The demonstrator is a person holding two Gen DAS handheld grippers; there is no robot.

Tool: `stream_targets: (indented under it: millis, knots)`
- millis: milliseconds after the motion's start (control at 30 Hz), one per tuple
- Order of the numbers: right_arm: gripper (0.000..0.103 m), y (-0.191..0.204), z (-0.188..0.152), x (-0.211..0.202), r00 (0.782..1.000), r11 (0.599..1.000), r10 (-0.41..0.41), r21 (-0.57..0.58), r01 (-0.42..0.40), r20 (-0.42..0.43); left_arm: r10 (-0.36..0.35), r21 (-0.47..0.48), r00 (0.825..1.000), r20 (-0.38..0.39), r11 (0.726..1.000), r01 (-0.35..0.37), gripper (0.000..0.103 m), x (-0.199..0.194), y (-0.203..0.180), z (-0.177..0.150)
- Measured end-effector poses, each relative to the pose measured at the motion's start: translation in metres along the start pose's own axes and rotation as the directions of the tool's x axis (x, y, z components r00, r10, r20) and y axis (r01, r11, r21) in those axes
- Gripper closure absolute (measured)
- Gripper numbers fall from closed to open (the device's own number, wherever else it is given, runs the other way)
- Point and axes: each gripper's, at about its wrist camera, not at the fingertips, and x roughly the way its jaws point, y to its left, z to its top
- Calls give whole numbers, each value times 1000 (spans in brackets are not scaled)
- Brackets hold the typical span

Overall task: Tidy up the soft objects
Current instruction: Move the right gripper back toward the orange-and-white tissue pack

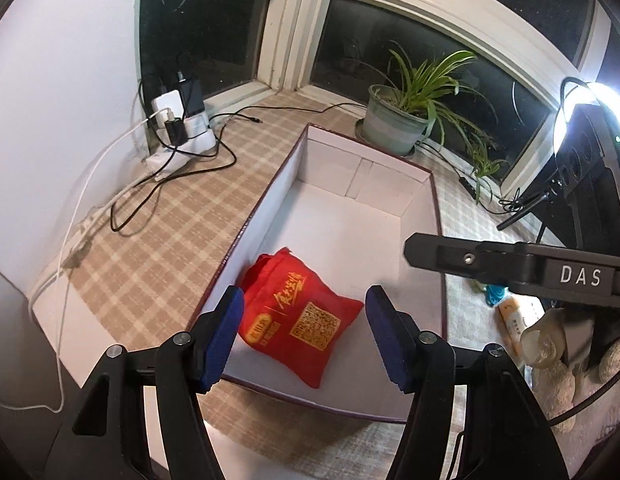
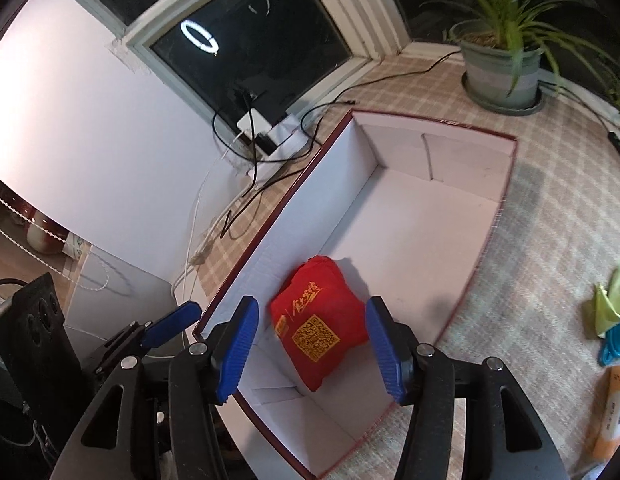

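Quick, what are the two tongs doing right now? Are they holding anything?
Left tongs: open, holding nothing; red bag lies in the box below.
Right tongs: open, holding nothing.

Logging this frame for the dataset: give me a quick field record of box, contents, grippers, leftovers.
box: open white-lined box on checked cloth
contents: one red pouch, near the left wall
left gripper: open, empty, above the pouch
right gripper: open, empty, above the pouch
outside box: green and blue cloths to the right
background: potted plant, chargers
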Motion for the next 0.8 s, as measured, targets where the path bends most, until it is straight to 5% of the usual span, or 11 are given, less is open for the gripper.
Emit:
stream_targets:
  millis: [400, 633, 800]
  knots:
    - [48, -36, -38, -73, 994, 998, -54, -15, 55, 92, -54, 49, 998, 33, 997, 52, 40, -24, -52, -15]
    - [48, -91, -77, -130, 988, 996, -59, 75, 49, 144, -83, 129, 996, 17, 988, 80, 35, -23, -101, -35]
    - [48, -138, -104, -170, 975, 986, -146, 99, 131, 170, -125, 153, 991, -37, 980, 129, 34, -10, -141, -56]
